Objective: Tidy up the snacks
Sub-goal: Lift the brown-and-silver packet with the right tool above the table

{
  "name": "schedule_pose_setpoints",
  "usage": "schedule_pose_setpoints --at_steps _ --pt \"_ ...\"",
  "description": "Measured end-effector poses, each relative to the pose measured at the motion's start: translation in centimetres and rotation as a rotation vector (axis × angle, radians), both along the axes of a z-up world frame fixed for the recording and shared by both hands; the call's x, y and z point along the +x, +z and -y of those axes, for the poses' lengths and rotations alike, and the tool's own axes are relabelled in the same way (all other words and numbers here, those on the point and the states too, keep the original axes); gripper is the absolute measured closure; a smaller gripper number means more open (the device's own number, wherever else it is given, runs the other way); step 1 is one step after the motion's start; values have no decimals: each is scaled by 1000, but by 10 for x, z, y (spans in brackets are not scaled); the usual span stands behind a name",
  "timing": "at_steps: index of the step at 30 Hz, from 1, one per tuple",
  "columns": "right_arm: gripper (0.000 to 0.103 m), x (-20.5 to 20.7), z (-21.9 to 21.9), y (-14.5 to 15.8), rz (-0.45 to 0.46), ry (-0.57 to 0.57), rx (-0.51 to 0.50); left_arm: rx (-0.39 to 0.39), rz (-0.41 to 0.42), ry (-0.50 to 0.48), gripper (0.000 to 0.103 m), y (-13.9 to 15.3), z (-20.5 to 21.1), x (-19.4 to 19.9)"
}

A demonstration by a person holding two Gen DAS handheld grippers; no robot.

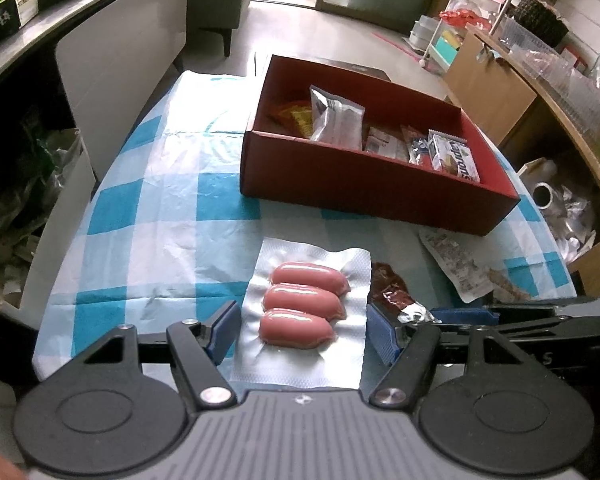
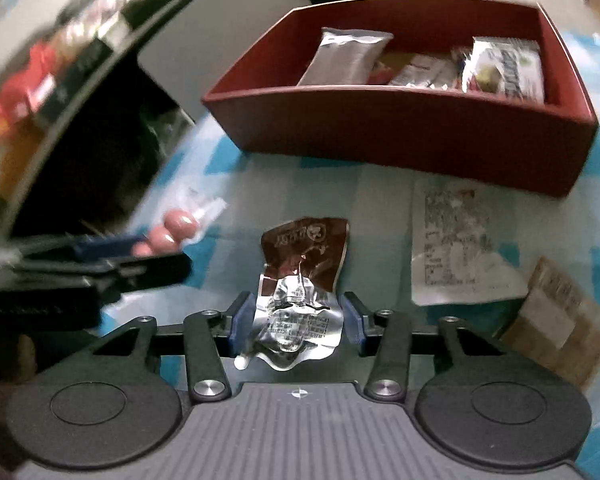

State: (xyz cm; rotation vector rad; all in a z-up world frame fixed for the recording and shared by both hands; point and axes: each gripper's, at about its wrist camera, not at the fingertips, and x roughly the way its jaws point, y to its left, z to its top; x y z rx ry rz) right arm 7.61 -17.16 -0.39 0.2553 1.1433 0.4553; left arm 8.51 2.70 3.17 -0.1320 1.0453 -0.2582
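A clear pack of three pink sausages [image 1: 305, 304] lies on the checked cloth between the open fingers of my left gripper [image 1: 304, 330], which does not grip it. My right gripper [image 2: 298, 316] is open, its pads either side of a brown and silver foil packet [image 2: 300, 280]; the packet also shows in the left wrist view [image 1: 394, 294]. The red box [image 1: 364, 184] sits beyond, holding several snack packs, and shows in the right wrist view [image 2: 400, 128]. The left gripper appears at the left of the right wrist view [image 2: 112, 248] by the sausages [image 2: 172, 228].
A white printed pouch [image 1: 456, 262] lies right of the foil packet and shows in the right wrist view [image 2: 456, 240]. A cardboard piece [image 2: 560, 320] sits at the right. The table edge [image 1: 72, 216] drops to bags on the left. A wooden shelf [image 1: 540, 92] stands right.
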Motion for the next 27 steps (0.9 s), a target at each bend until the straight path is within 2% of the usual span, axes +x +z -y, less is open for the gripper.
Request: schedule_pose_setpoints --at_steps 2,3,5,7,9,10,11,12,13,14,15,17,20,22,23,25,27 --pt "47 0 8 -2 -17 -24 36 0 -3 6 41 0 -1 1" --pt "48 -1 9 -3 -15 -29 18 2 -5 8 41 -1 -1 1" --pt "47 -6 2 -4 18 -4 -105 3 -8 7 41 -1 -1 1" --pt "45 -11 -6 -6 26 29 -126 4 -11 7 41 -2 -1 1" --pt "43 -15 -21 -5 71 84 -208 5 -12 3 41 -2 -1 1" --pt "38 -18 -31 -5 97 120 -262 6 -12 1 41 -2 -1 0" --pt "27 -20 -40 -7 117 149 -302 6 -12 1 41 -2 -1 0" --pt "20 -22 -47 -9 128 175 -324 4 -14 1 41 -2 -2 0" --pt "2 -25 -56 -13 137 215 -350 2 -15 1 41 -2 -2 0" --pt "0 -27 -64 -20 124 248 -406 -1 -15 1 41 -2 -3 0" --pt "0 -33 -70 -25 150 277 -468 -5 -15 -1 41 -1 -4 0" --pt "0 -36 -69 -25 155 265 -444 -13 -12 -1 41 1 -5 0" --pt "1 -31 -56 -22 123 228 -348 -27 -5 1 41 4 -7 1" --pt "15 -27 -47 -17 104 180 -317 -35 -1 -1 41 5 -9 1" --pt "27 -28 -46 -15 113 172 -348 -37 1 -3 41 6 -9 1" --pt "31 -30 -49 -15 133 190 -408 -39 2 -4 41 7 -9 1" --pt "44 -32 -53 -14 134 203 -414 -43 7 -7 41 8 -8 1"
